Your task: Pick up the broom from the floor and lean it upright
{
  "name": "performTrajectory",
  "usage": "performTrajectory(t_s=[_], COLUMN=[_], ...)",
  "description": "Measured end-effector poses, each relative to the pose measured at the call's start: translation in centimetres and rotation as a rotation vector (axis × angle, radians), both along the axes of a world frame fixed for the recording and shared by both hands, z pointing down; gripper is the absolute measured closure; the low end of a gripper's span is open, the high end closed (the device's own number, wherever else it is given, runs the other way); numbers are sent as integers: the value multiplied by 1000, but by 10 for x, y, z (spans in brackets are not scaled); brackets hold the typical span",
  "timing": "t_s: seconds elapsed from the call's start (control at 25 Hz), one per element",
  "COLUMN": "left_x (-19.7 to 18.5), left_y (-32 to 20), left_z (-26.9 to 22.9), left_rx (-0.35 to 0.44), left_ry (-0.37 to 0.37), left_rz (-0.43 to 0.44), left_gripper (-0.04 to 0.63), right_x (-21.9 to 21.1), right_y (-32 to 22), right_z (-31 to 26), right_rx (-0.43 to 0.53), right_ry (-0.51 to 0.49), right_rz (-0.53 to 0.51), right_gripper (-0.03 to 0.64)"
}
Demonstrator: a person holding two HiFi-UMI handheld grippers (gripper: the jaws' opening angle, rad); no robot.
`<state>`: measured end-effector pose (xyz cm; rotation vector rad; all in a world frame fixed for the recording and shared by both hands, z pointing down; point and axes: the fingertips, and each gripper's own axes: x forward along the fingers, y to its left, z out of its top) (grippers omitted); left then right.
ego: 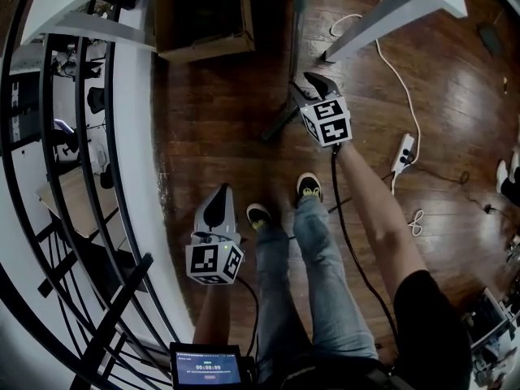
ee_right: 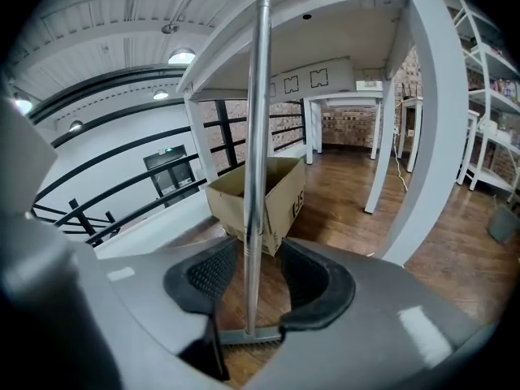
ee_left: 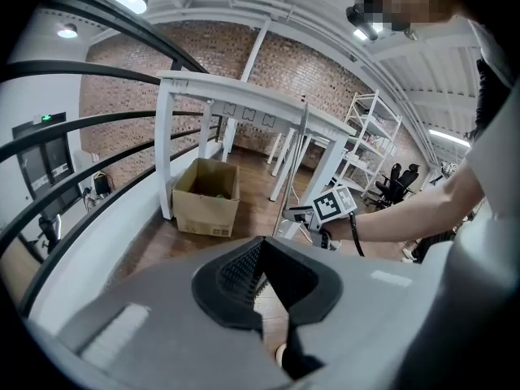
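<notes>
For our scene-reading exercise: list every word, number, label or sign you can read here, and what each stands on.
"00:00:09", as far as it reads: small screen at the person's waist; its other lines are too small.
Dark print on the cardboard box: sideways, not readable.
Green sign above the dark door: too small to read.
Marker cubes: square patterns only, no words.

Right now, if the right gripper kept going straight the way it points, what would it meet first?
The broom handle: it stands upright between the open jaws of the right gripper, with a gap to each pad. Behind it sits the cardboard box, though how far back is unclear.
</notes>
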<state>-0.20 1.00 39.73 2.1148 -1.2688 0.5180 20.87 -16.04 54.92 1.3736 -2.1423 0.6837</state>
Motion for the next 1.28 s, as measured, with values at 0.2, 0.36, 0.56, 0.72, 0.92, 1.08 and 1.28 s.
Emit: performTrajectory(t_s=[0.2,0.36,0.56,0.72,0.92,1.08,1.28], left_x=[4,1,-2,10,24,29,24], left_y=[-2,-4,-25,-19,-8,1,9], left_z=[-5,-23,-83,-163,-265,-342,-398], left_rx=[1,20,108,160,243,343,423], left_ry=[3,-1,14,47,57,81,107], left_rz=[3,16,30,52,53,67,61], left_gripper=[580,580,580,580,580,578,578], right_x=[5,2,-8,-26,-47,-55,-75], right_y=[2,17,33,71,116,144,169], right_z=[-8,-47,-157,-275,-414,-506,-543], right_rx=[23,84,231,336,448,535,507], right_ry=[5,-15,-36,-67,-96,-161,-233], right_rz=[0,-18,-62,-100,-114,-64,39], right_gripper=[440,442,442,446,477,499,612])
